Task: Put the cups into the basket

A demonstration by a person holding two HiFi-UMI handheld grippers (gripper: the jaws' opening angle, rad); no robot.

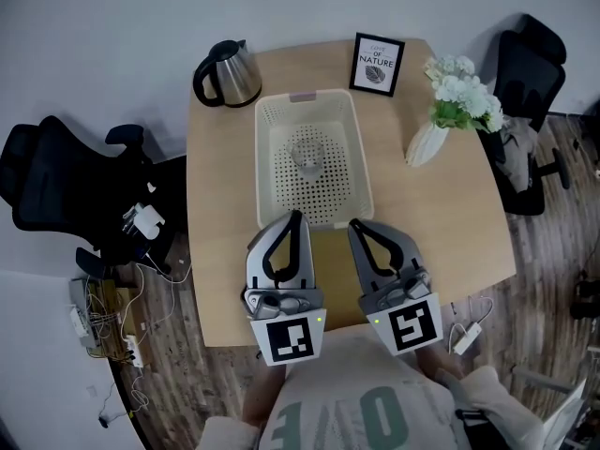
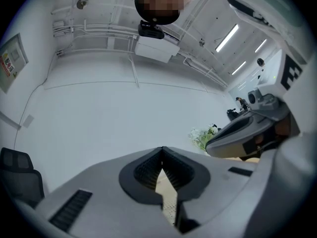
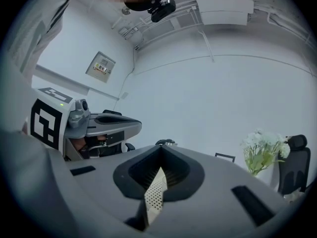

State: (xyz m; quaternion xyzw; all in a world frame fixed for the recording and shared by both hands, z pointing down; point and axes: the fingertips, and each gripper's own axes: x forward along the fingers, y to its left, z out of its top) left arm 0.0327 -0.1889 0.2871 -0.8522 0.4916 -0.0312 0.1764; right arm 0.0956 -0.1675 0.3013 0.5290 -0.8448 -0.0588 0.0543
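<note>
Closest to the head camera is the person's light shirt (image 1: 337, 415), at the bottom edge of that view. Just beyond it, the left gripper (image 1: 294, 218) and the right gripper (image 1: 358, 225) are held side by side over the near part of the wooden table (image 1: 220, 251). They are close together but not touching.

Both point roughly level toward the far side of the table, their tips above the near rim of the white perforated basket (image 1: 265, 157). In its own view the left gripper (image 2: 162, 150) has its jaws pressed together at the tip with nothing pinched between them. The right gripper (image 3: 161, 150) looks the same, jaws closed and empty. Each gripper view catches the other gripper alongside.

A clear glass cup (image 1: 307, 155) sits near the middle of the basket. It looks like a single upright cup, though its transparency makes that hard to confirm.

Past the basket stand a steel kettle (image 1: 228, 73) at the far left corner and a framed picture (image 1: 377, 64). A white vase (image 1: 427, 145) of pale flowers (image 1: 461, 90) stands to the right. One black office chair (image 1: 56, 186) is beside the table on the left.
</note>
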